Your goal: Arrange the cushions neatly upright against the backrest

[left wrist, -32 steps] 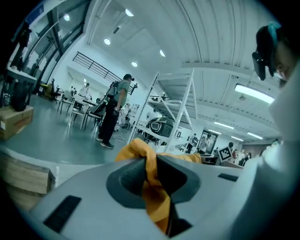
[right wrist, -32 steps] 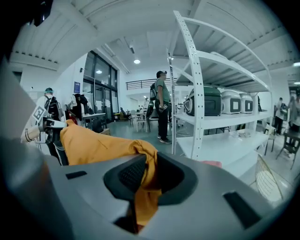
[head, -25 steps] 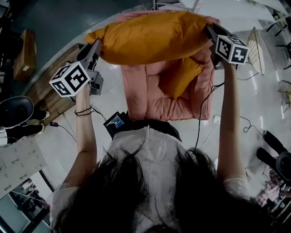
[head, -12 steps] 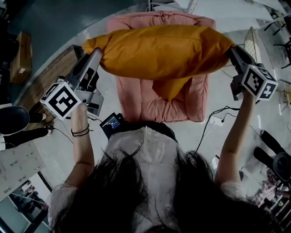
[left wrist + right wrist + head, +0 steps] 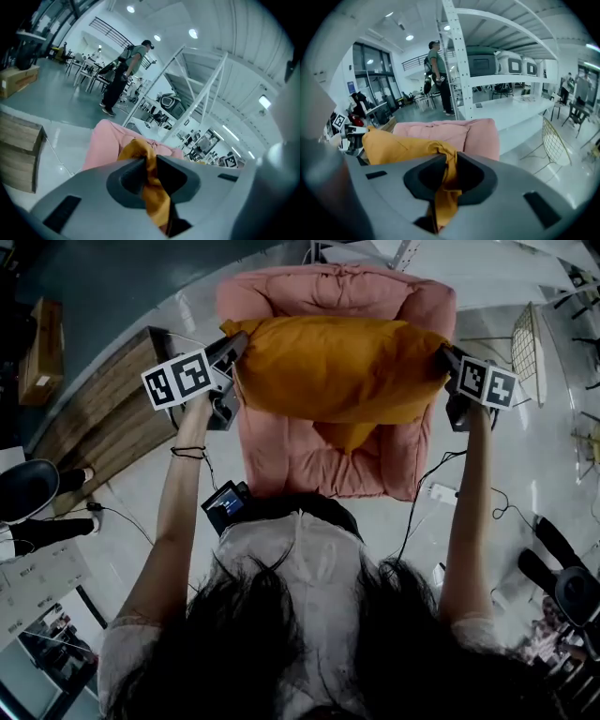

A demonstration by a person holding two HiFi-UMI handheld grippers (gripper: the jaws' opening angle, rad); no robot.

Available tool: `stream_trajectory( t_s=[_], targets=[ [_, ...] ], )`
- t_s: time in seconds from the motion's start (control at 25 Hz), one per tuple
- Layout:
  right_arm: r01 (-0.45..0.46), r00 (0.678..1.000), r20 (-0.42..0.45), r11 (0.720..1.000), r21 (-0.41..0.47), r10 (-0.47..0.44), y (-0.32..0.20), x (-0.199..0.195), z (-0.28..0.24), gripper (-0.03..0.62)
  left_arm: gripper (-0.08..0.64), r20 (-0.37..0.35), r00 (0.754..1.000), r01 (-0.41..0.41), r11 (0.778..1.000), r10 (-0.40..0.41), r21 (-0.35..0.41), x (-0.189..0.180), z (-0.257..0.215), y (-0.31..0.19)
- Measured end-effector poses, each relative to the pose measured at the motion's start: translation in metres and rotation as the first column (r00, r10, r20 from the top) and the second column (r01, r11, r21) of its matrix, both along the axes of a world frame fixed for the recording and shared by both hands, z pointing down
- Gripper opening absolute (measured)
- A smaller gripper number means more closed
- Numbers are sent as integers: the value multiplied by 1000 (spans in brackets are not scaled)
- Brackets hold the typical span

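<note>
Orange cushion (image 5: 342,367) held up over pink armchair (image 5: 281,451).
Head view: left gripper (image 5: 238,341) and right gripper (image 5: 442,355) pinch its opposite ends; second cushion (image 5: 347,434) on seat beneath. Left gripper view: jaws clamped on orange fabric. Right gripper view: jaws likewise clamped on fabric.

The raised orange cushion (image 5: 337,367) hides most of what seems a second cushion (image 5: 347,434) on the armchair (image 5: 281,451).

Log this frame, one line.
left claw: shut on orange cushion corner | right claw: shut on its other corner | cushion: held over pink armchair | second cushion: on seat below
</note>
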State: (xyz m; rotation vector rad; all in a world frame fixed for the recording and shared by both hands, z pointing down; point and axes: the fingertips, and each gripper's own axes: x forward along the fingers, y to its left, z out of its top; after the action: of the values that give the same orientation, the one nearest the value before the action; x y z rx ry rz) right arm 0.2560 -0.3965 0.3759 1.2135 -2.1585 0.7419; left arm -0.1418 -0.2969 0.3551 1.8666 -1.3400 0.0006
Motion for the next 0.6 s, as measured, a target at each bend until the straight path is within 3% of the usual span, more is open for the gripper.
stream_trajectory(
  t_s=[0.08, 0.2, 0.4, 0.52, 0.6],
  targets=[
    [-40, 999, 14, 999, 20, 40, -31, -6, 9, 67, 75, 5, 1000, 25, 1000, -25, 0, -10, 9, -33],
    [-59, 996, -64, 998, 37, 61, -71, -14, 36, 67, 75, 142, 990, 29, 999, -23, -42, -18, 36, -75],
    [-81, 973, -212, 994, 67, 94, -122, -23, 86, 67, 75, 346, 938, 47, 991, -2, -121, -25, 88, -122],
    [-100, 957, -257, 987, 129, 130, -144, -20, 108, 67, 75, 383, 923, 42, 989, 16, -140, -23, 107, -139],
    [-105, 955, -260, 982, 158, 143, -153, -19, 117, 67, 75, 359, 933, 46, 988, 10, -147, -23, 115, -147]
  ],
)
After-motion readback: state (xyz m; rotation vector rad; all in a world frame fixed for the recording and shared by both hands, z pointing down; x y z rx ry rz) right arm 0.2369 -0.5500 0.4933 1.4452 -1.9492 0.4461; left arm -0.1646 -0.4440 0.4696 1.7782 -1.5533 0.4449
